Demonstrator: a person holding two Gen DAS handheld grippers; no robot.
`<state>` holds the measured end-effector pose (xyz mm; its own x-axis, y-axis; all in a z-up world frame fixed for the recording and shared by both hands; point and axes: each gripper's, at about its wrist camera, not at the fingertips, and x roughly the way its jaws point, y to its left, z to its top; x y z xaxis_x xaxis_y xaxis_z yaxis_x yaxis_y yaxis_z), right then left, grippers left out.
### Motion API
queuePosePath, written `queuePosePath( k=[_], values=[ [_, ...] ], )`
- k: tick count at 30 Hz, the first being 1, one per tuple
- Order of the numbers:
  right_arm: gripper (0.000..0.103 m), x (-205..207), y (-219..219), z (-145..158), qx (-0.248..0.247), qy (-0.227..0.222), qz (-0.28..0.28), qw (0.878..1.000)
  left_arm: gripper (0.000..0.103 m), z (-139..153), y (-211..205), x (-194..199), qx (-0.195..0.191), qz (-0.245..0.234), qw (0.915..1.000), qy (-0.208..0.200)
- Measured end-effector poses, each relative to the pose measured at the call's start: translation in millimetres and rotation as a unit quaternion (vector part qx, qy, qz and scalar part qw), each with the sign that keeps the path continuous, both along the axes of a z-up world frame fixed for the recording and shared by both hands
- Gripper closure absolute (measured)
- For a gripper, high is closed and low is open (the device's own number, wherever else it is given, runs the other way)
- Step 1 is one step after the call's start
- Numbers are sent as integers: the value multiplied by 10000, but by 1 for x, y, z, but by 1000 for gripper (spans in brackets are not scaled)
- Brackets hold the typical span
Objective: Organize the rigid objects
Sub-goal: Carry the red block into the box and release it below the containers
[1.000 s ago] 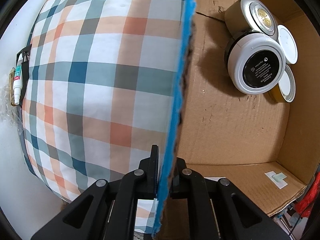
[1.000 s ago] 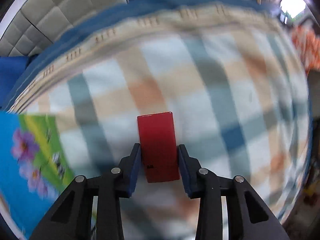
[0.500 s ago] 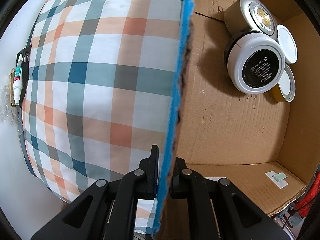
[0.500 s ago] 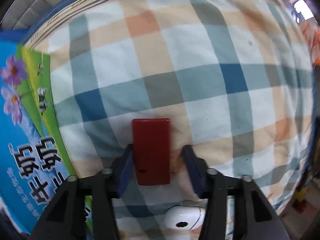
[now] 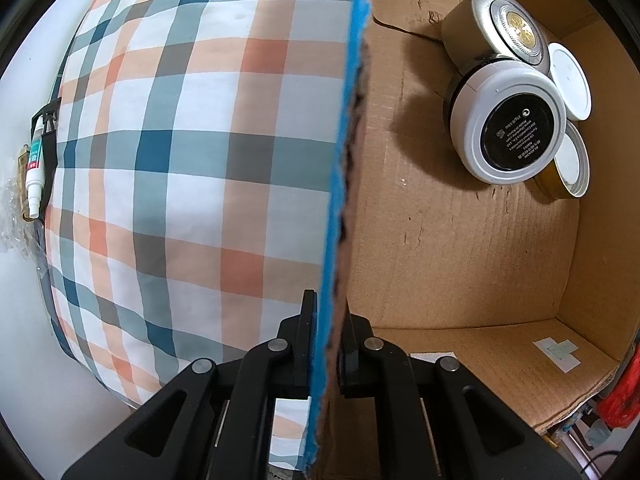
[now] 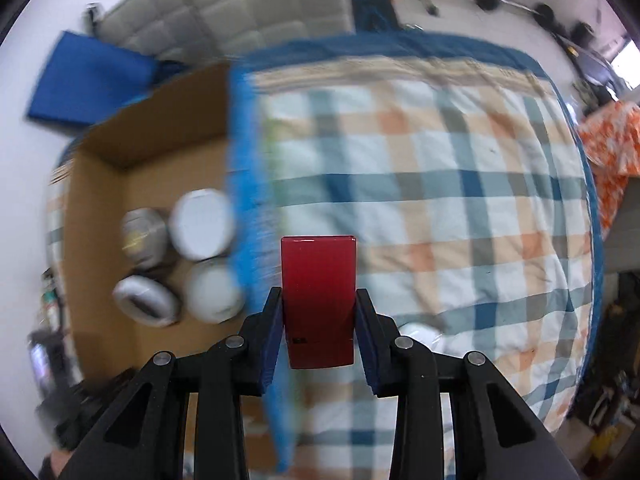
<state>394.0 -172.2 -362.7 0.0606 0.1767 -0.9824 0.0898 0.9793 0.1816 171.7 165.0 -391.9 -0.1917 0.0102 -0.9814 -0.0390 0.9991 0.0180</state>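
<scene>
Pinching the blue-edged cardboard box wall (image 5: 340,184) at lower centre, our left gripper (image 5: 322,344) steadies it; jars (image 5: 508,120) sit upper right. Our right gripper (image 6: 318,332) clamps the red block (image 6: 318,292) mid-frame, above the plaid bed (image 6: 440,200), for boxing.

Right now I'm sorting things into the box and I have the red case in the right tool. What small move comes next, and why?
Probably carry the red case sideways over the box and lower it onto bare cardboard beside the jars. The right tool grips it above the bedspread, and the left tool pinches the box wall.
</scene>
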Motion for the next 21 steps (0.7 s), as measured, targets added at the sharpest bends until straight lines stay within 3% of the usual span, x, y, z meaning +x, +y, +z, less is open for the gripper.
queuePosePath(
  k=[3, 10, 21],
  values=[
    [66, -28, 18, 28, 194, -176, 263, 9993, 97, 1, 0, 0, 5, -7, 10000, -8],
    [66, -72, 79, 48, 341, -242, 708, 9966, 97, 2, 2, 0, -1, 6, 10000, -16],
    [66, -89, 126, 2, 193, 66, 1206, 9925, 97, 2, 5, 0, -28, 30, 10000, 4]
  ],
)
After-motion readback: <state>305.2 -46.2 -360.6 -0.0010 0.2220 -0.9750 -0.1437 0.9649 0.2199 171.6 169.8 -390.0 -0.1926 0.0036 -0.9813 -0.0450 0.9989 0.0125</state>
